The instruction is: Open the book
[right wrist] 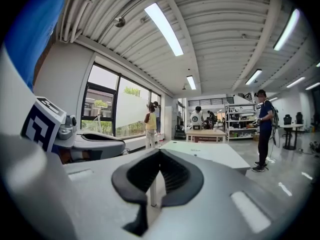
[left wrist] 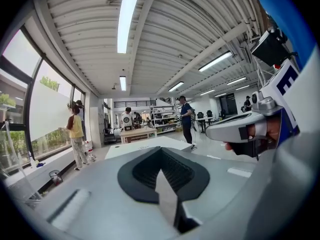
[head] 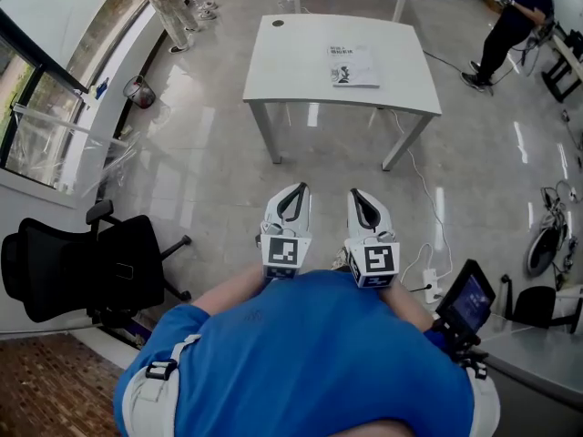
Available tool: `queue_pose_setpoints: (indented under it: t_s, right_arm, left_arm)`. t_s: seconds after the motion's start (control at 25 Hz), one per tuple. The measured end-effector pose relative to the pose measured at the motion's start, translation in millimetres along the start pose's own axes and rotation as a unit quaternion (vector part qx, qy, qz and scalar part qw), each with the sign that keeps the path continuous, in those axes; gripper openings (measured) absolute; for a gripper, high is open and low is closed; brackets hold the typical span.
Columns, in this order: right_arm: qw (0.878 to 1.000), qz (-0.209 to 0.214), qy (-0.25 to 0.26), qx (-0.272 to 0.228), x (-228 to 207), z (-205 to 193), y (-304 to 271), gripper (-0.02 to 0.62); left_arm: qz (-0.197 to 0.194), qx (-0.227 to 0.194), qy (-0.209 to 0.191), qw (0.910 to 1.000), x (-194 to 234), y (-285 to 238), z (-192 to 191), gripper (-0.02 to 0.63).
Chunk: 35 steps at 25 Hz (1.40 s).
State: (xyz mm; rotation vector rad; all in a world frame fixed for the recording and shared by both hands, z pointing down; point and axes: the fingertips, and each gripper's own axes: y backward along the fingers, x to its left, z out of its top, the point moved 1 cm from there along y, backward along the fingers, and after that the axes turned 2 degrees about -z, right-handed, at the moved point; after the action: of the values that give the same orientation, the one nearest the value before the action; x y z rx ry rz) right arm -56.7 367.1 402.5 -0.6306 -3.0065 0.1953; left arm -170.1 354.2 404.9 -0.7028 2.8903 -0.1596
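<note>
While you stand well back from the white table (head: 301, 71), both tools are held close against your blue shirt, side by side and apart from each other, noses aimed toward 12 o'clock. The left tool (head: 293, 191) has its jaws pressed together with nothing between them; its own view shows the dark pads (left wrist: 150, 176) meeting along a single seam. The right tool (head: 361, 195) is the same, jaws together and gripping nothing, its pads (right wrist: 172, 174) meeting in the right gripper view.

The book (head: 353, 66) lies flat and closed on the table, near the middle of the top and a little toward 3 o'clock, its pale cover facing up with dark print on it. It is well apart from both tools, with bare grey floor between. A small dark disc (head: 278, 23) sits near the table's 10 o'clock corner. A black office chair (head: 86, 267) stands at your 9 o'clock, and a small screen on a stand (head: 467, 300) at your 3 o'clock.
</note>
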Motion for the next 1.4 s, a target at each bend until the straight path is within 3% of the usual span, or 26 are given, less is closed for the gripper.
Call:
queue_pose_setpoints:
  t_s: [0.4,0.8,1.08,1.4]
  right_arm:
    - [0.999,0.042,-0.007,-0.001,-81,5,-40,0.003]
    - [0.998,0.052,-0.021,0.012,-127,-8,-59,0.003]
    - [0.998,0.048,-0.026,0.016,-142,-11,-94,0.003]
    - [0.999,0.017,-0.016,0.027,-179,-2,-169,0.003]
  left_arm:
    - [0.039,0.003,0.006,0.9992,-22,-82,26,0.006]
    - [0.037,0.002,0.023,0.999,-44,-134,33,0.006]
    - [0.036,0.02,0.015,0.999,-26,-172,29,0.006]
    - [0.01,0.007,0.023,0.9996,16,-250,25,0.006]
